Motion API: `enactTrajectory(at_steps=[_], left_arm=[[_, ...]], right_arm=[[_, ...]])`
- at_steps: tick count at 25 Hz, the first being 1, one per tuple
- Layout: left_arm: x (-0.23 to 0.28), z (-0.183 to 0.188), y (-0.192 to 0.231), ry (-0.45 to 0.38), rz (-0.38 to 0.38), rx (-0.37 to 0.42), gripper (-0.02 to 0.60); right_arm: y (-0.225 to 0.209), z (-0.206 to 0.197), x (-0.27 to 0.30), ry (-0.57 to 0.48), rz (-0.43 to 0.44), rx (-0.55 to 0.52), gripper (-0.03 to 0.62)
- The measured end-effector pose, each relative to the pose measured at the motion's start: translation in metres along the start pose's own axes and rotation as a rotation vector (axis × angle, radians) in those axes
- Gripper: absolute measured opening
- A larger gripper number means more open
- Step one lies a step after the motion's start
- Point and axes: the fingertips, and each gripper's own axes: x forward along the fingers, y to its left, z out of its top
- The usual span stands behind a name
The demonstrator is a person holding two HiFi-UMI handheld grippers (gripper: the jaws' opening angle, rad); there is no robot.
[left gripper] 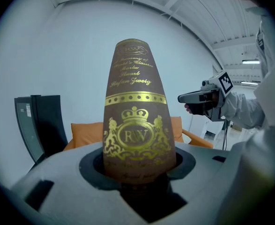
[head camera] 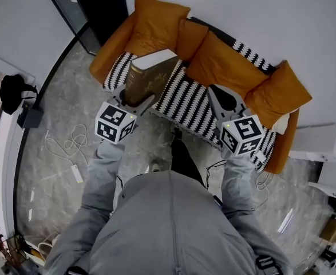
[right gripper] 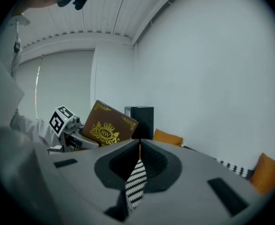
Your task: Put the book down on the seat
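The book (head camera: pixel 150 76) is clasped upright in the left gripper (head camera: pixel 135 99) and held over the left end of the striped seat (head camera: pixel 185 105). It is not yet laid down, so lowering and release are left. The right gripper (head camera: pixel 216 94) is closed and appears empty, near the seat's middle.

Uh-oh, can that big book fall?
Maybe. Only the left gripper holds the book, at its bottom end, so the tall book might tip or slip out. It hangs near the front edge of the seat, so it might land half off and slide to the floor.
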Motion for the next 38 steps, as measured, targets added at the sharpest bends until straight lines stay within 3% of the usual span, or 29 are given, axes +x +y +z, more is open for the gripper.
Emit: enactTrajectory(at_steps=[17, 38], left_arm=[[0.101, -0.043, 0.064, 0.149, 0.016, -0.099, 0.247], [0.186, -0.165, 0.086, 0.376, -0.031, -0.292, 0.247]], right_arm=[[-0.074, -0.056, 0.104, 0.12, 0.063, 0.075, 0.031], [-0.116, -0.184, 0.172, 0.285, 0.073, 0.24, 0.031]])
